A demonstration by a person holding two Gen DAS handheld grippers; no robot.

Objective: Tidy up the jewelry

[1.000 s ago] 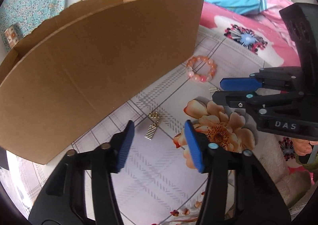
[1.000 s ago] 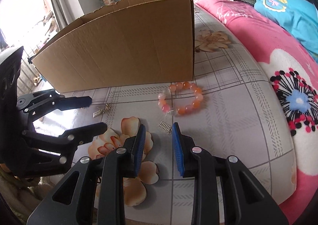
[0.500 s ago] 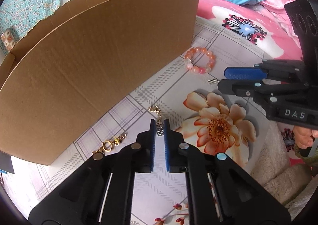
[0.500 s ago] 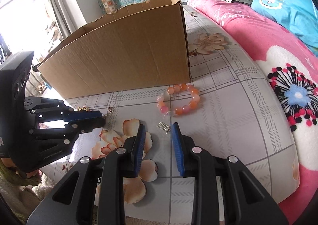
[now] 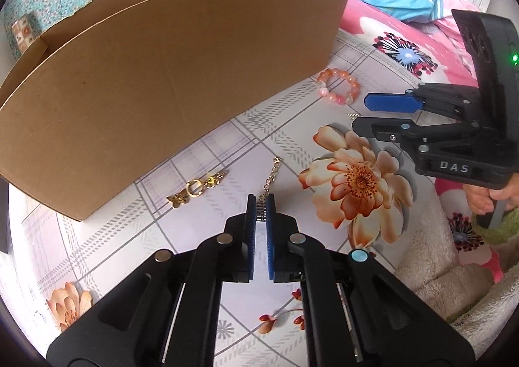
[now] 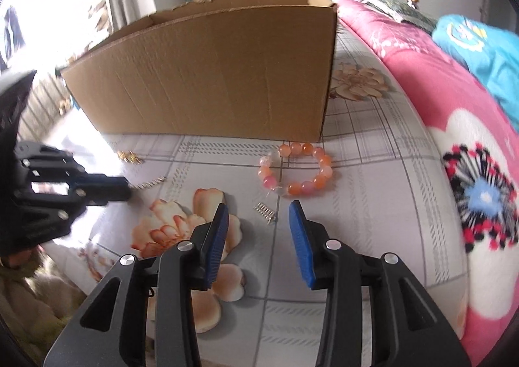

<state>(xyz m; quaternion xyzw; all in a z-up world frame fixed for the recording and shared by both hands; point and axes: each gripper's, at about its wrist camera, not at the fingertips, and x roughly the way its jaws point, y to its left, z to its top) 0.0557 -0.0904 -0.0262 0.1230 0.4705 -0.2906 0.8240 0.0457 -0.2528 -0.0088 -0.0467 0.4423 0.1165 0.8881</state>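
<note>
My left gripper is shut on the flat end of a small metal chain charm, whose chain trails forward over the cloth. A gold butterfly piece lies to its left, near the foot of the cardboard box. In the right wrist view my right gripper hovers with its jaws opening. A tiny silver spring-like piece lies on the cloth between its fingertips, untouched. An orange bead bracelet rests just beyond, by the box's right corner. The left gripper shows at the left.
The open-topped box stands along the back of a flower-print bedspread. A pink quilt and blue clothing rise on the right. A fluffy cream blanket and a hand on the right gripper's handle sit at the near right.
My left gripper has shut on the chain charm and drawn back, pulling the chain out straight. The gold butterfly piece has come into view. The right gripper's jaws have widened around the silver piece.
</note>
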